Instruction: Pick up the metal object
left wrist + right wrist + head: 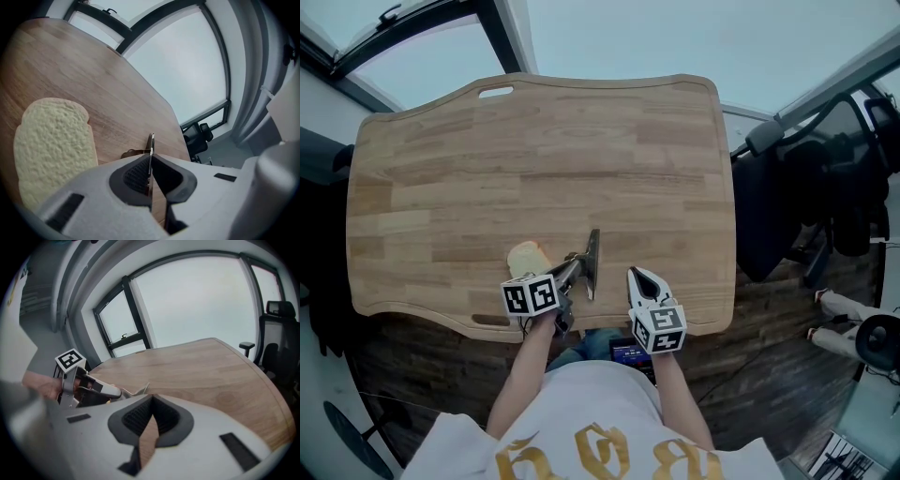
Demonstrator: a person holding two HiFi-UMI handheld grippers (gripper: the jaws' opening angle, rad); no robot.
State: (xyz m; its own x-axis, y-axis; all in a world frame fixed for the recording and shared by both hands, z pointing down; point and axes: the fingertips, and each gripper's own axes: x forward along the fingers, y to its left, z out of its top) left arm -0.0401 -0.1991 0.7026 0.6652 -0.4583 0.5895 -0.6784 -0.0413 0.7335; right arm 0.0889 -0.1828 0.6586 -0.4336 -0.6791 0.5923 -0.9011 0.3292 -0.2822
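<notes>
Metal object (592,261) pinched thin-edge-on in the left gripper (150,174), by the wooden table's (534,159) near edge. Bread slice (528,257) just left of it. Right gripper (151,404) close by, pressed together, empty.

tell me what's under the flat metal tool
Only light wooden tabletop shows under the thin flat metal tool in the left gripper; the pale bread slice lies beside it. The fingers cover its grasped end.
</notes>
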